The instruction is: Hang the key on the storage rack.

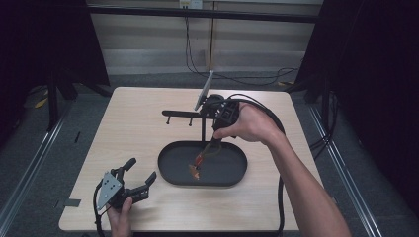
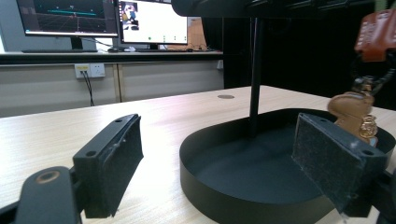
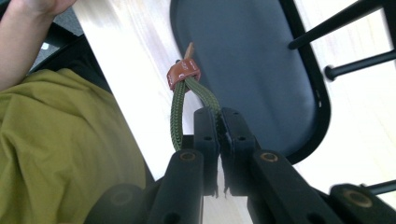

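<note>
While right tongs [image 3: 218, 122] pinch, green-looped keychain [image 3: 185, 86] dangles.

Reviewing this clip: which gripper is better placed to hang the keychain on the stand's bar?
Right, probably. The right gripper is shut on the olive-green cord loop keychain above the black oval tray, close to the black metal hook stand. The left gripper is open, holding nothing, near the table's front edge.

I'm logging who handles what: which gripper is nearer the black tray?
Right. The right gripper hangs just over the black tray, holding a green strap; the left gripper rests open on the table beside it.
</note>
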### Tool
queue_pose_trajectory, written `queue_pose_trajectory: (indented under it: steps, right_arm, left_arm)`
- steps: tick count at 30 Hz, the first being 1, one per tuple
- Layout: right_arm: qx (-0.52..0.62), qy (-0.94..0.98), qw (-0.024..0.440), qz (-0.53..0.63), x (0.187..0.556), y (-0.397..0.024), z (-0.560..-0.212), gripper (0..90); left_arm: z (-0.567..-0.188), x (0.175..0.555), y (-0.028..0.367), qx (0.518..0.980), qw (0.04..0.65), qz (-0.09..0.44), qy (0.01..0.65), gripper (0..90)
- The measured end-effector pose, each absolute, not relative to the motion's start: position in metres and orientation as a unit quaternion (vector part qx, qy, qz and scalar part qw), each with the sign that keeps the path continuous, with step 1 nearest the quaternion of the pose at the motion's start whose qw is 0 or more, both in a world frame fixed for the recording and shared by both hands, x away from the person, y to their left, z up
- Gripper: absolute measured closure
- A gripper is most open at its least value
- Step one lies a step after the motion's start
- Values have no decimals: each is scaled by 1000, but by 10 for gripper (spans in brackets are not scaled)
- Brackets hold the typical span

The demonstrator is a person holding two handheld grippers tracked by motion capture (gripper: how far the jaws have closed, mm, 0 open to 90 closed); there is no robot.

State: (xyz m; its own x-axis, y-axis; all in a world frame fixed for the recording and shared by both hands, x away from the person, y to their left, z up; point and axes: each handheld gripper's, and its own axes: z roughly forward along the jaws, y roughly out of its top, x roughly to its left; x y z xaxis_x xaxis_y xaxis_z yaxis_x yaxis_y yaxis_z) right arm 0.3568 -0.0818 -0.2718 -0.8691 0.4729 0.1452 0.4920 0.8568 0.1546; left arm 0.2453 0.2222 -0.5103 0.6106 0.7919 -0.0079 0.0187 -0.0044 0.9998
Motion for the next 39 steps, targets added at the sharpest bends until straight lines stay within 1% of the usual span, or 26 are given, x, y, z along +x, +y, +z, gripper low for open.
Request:
queue_pose_trajectory:
  steps: [11,28,39]
  right_arm:
    - [-271,-956,59,-92,378,-83,-270,858]
    - [-299,-950,36,-85,409,-83,-272,857]
    - [-311,-945,25,-92,421,-86,-277,856]
  left_arm:
    - [-510,245,222,638,629,308,319,157]
    - [-510,245,222,638,632,306,317,157]
    - [-510,246,222,639,632,306,314,157]
